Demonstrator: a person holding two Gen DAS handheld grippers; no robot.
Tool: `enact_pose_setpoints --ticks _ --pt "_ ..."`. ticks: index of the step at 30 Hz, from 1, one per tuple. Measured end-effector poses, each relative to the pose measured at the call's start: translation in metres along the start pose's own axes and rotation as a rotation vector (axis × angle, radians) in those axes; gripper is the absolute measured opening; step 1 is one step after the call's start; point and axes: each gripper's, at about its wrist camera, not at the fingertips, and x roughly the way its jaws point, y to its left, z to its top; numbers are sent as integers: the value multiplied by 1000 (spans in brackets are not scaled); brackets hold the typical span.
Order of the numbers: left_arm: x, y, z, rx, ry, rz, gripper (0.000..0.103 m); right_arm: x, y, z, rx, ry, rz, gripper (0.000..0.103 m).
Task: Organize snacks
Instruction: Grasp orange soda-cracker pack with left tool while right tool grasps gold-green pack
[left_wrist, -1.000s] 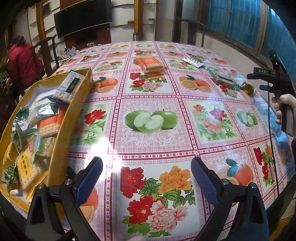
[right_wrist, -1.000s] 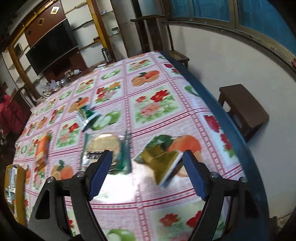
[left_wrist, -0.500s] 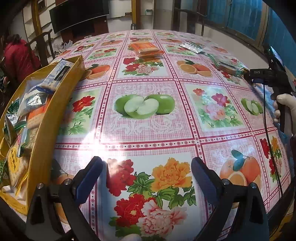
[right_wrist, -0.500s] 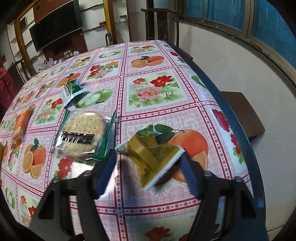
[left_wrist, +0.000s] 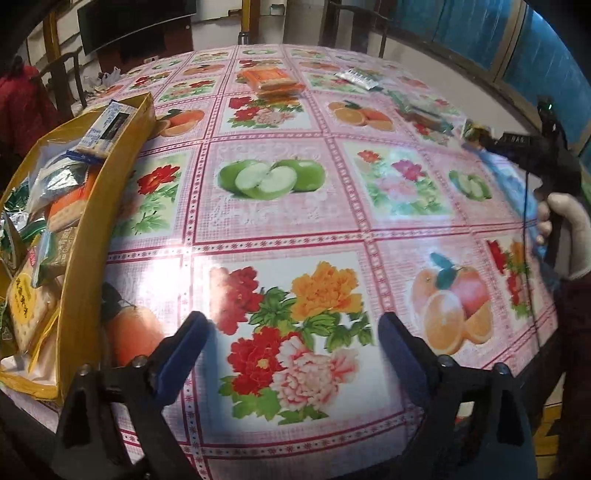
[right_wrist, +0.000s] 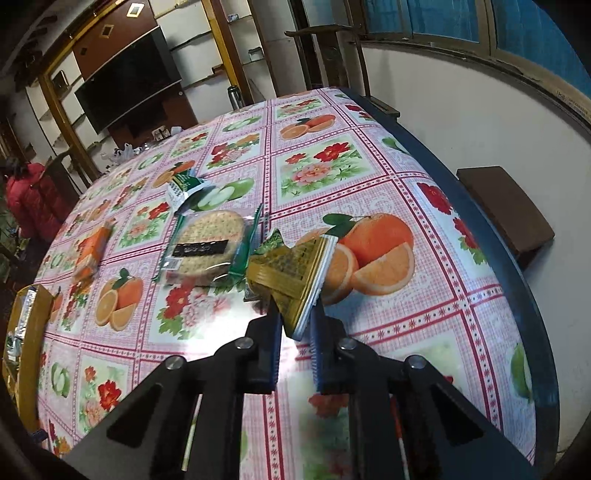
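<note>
Olive-gold foil marks the snack packet that the right gripper pinches by its near corner, both blue pads pressed against it, over the orange print on the flowered tablecloth. At 10 o'clock from that packet, just beside it, a round cracker pack in clear wrap lies flat; farther out at 11 o'clock sits a small green-and-white packet, and at 9 o'clock, well apart, an orange pack.

The left gripper hangs over the peony print with nothing between its 2 jaws, which are closing while still wide. At its 9 o'clock stands the yellow box, filled with snacks.
</note>
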Motion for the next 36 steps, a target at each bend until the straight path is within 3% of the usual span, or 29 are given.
enact_pose_setpoints --ticks 2,8,11,15,20,22,27,34,36 --pt "-14 -1 13 -7 -33 -51 80 -11 4 -7 -13 -9 29 14" --pt "-70 -17 84 97 -165 -13 77 -32 28 -20 -48 -11 173 14" --pt "-76 -11 133 66 -150 -55 80 -35 43 -19 -36 6 285 14" --pt "-43 8 187 -46 -97 -88 80 -24 74 -17 -47 36 386 14" --pt "20 26 217 -127 -106 14 80 -1 99 -27 -99 77 406 14" --pt "44 29 226 -149 -103 3 80 -3 100 -32 -121 78 405 14" --pt "89 30 254 -180 -93 5 80 -1 95 -37 -107 96 445 14" --pt "145 33 275 -169 -11 77 80 7 106 -46 -143 145 450 14" --pt "152 30 273 -159 -10 144 79 7 107 -47 -146 148 455 14"
